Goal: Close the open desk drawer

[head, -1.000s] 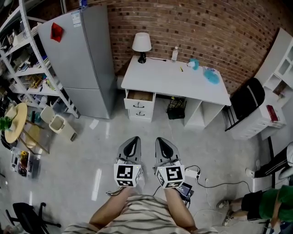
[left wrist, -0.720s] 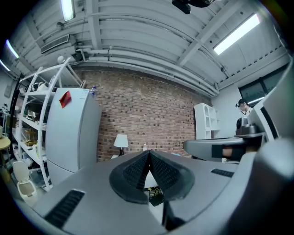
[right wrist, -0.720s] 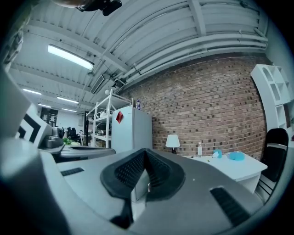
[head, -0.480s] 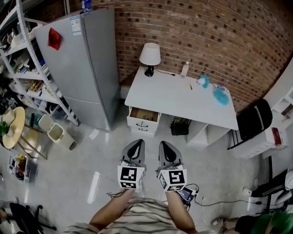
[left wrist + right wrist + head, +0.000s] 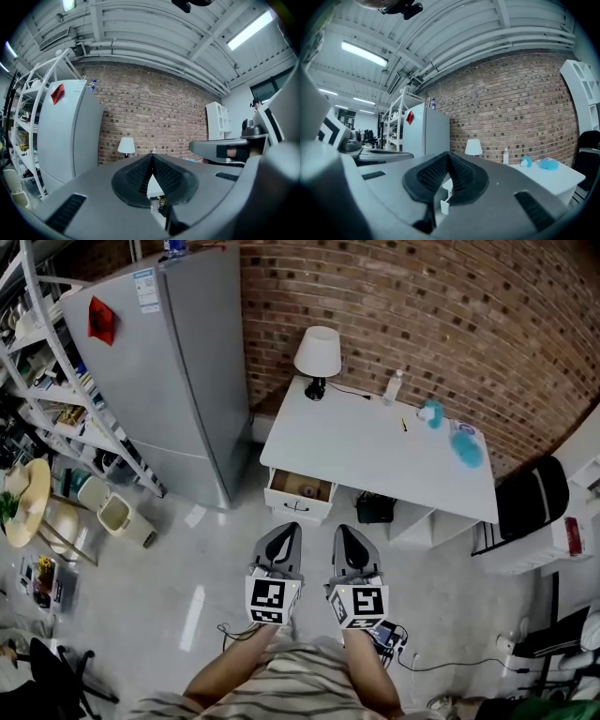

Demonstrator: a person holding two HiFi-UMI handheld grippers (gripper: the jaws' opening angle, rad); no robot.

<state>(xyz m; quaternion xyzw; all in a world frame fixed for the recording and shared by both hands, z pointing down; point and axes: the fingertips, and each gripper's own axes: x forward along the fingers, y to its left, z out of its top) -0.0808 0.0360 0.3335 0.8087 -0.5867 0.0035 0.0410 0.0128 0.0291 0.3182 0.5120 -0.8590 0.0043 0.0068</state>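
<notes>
A white desk (image 5: 380, 451) stands against the brick wall. Its top left drawer (image 5: 300, 494) is pulled out, with a brown inside showing. My left gripper (image 5: 287, 532) and right gripper (image 5: 344, 533) are side by side over the floor, a short way in front of the drawer, touching nothing. Both are shut and empty. In the left gripper view the gripper (image 5: 152, 156) has its jaws meeting at the tips. The right gripper view shows the same for the right gripper (image 5: 448, 155), with the drawer front (image 5: 446, 192) seen through the gap below.
A grey fridge (image 5: 169, 371) stands left of the desk, with metal shelving (image 5: 47, 381) beyond. On the desk are a lamp (image 5: 317, 354), a bottle (image 5: 394, 387) and blue items (image 5: 466, 452). A black chair (image 5: 534, 498) is at right. Cables and a power strip (image 5: 386, 634) lie by my feet.
I have walked closer to the desk: it and the drawer appear larger and nearer to the grippers. The grippers keep their pose, both shut.
</notes>
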